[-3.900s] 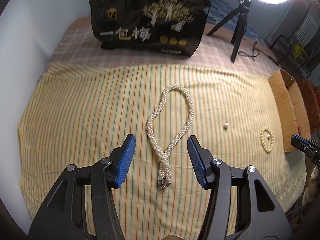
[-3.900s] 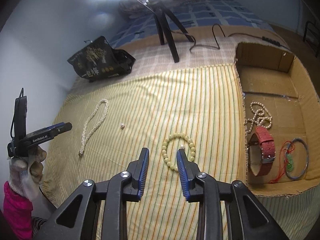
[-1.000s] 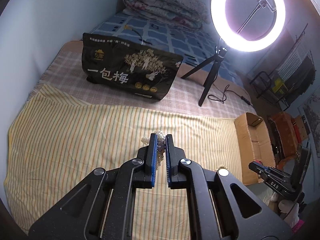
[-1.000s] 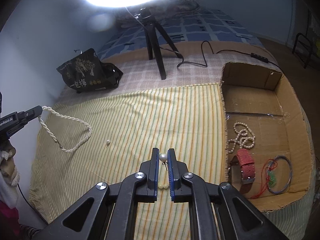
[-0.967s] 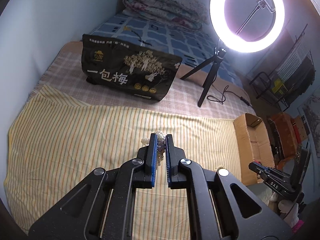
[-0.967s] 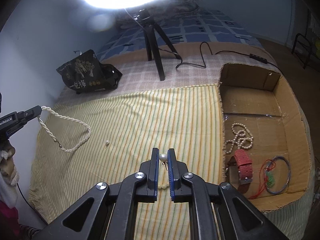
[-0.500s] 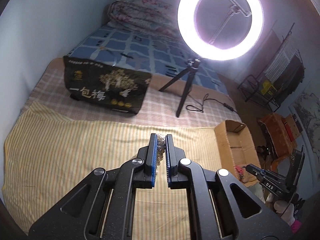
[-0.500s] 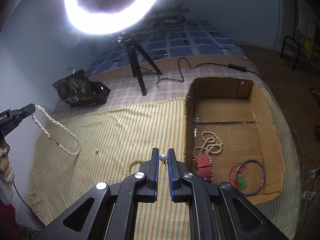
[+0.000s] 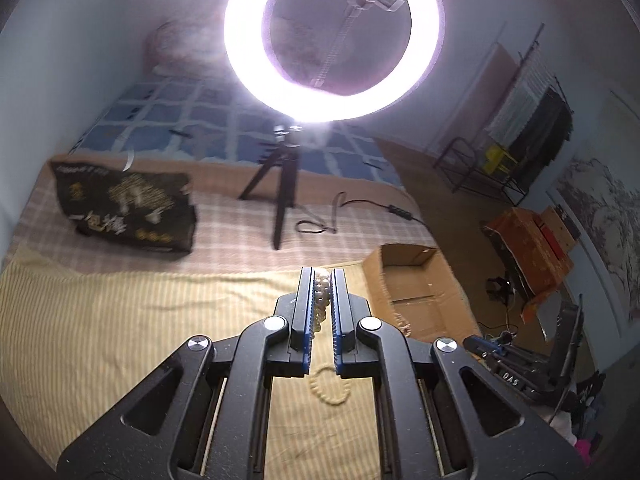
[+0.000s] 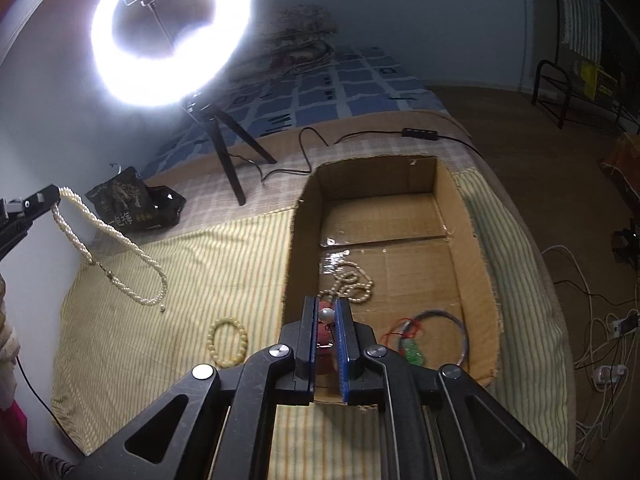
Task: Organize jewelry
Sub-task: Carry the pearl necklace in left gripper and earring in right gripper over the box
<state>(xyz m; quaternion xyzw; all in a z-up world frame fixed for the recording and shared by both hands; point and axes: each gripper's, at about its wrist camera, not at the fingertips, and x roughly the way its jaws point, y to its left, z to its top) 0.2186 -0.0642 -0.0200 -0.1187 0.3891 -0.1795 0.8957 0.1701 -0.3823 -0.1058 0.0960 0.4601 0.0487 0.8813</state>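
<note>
The left wrist view shows the left gripper (image 9: pixel 321 280) pressed together on a twisted pearl necklace (image 9: pixel 322 296), whose beads fill the narrow gap between the blue pads. Only a short stretch of the strand shows there. The right wrist view gives the rest: the necklace (image 10: pixel 120 248) hangs in a long loop from the left gripper (image 10: pixel 42 196) at the picture's left edge, well to the left of the cardboard box (image 10: pixel 474 280) and above the striped yellow cloth (image 10: pixel 140 340).

The right gripper (image 10: pixel 327 314) is also closed, pinching a small pearl earring (image 10: pixel 326 313) near its fingertips, just over the near left part of the box. In the left wrist view only the tip of the right gripper (image 9: pixel 480 346) shows, near the box's (image 9: pixel 424 280) near corner, and what it holds cannot be seen.

Only the right wrist view looks into the box: a thin bead necklace (image 10: pixel 352 284) lies near its middle, a thin bangle (image 10: pixel 460 328) with a red cord and a green charm (image 10: pixel 412 350) lies toward its near right, and a red watch strap (image 10: pixel 325 344) shows between the pads.

A yellow bead bracelet (image 10: pixel 227 342) lies on the cloth just left of the box; in the left wrist view the bracelet (image 9: pixel 330 386) shows below the closed pads. A lit ring light (image 10: pixel 168 28) on a tripod stands beyond the box, with a black bag (image 10: pixel 132 204) to its left.
</note>
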